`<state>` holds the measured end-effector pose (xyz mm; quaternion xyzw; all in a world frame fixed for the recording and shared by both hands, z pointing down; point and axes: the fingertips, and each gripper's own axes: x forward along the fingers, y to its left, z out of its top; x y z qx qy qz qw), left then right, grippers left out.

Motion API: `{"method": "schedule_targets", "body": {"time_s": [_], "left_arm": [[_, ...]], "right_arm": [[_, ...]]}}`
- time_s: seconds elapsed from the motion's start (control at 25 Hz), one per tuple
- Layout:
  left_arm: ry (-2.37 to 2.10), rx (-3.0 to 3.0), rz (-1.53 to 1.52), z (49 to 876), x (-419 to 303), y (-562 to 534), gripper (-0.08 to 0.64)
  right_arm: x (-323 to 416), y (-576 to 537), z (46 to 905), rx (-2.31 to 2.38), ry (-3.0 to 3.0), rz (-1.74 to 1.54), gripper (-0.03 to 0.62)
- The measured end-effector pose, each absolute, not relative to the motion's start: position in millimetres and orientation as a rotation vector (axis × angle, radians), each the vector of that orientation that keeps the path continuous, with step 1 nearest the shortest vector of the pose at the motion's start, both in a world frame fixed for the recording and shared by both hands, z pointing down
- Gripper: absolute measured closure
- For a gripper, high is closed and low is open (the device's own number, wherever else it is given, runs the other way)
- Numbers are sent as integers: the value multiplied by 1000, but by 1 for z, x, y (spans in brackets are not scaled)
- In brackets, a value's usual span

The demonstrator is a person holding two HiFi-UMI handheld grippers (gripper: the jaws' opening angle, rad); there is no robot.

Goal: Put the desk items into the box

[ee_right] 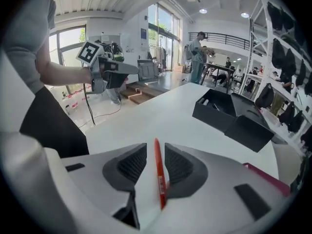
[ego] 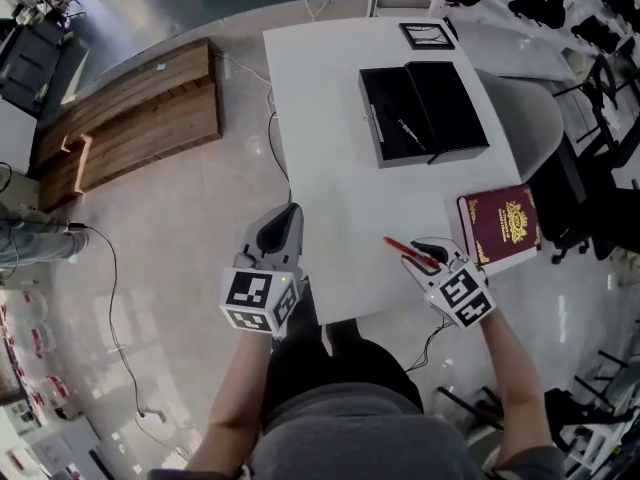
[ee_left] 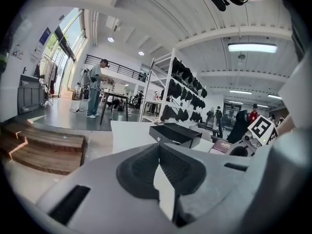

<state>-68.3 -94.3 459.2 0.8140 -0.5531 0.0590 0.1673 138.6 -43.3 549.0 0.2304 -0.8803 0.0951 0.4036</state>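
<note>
A red pen (ego: 405, 249) lies at the near right of the white table (ego: 330, 168). My right gripper (ego: 427, 255) is around it. In the right gripper view the red pen (ee_right: 159, 172) runs between the jaws against the right pad, with a slim gap on its left, so the right gripper (ee_right: 155, 152) is open. The open black box (ego: 422, 113) stands further up the table with a silver pen (ego: 410, 133) inside. A maroon book (ego: 500, 226) rests at the right edge. My left gripper (ego: 283, 230) hangs off the table's left edge, shut and holding nothing.
A small framed picture (ego: 427, 35) lies at the table's far end. A wooden platform (ego: 130, 118) and cables (ego: 110, 308) are on the floor to the left. Racks with black items (ee_left: 183, 94) stand on the right, and people stand far off.
</note>
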Motion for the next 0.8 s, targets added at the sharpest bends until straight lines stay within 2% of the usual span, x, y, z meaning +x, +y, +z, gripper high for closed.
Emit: {"method": "schedule_targets", "body": {"time_s": [0.8], "left_arm": [[-1661, 2216, 157, 470, -86, -76, 554]], "right_arm": [[139, -45, 598, 380, -1991, 182, 483]]}}
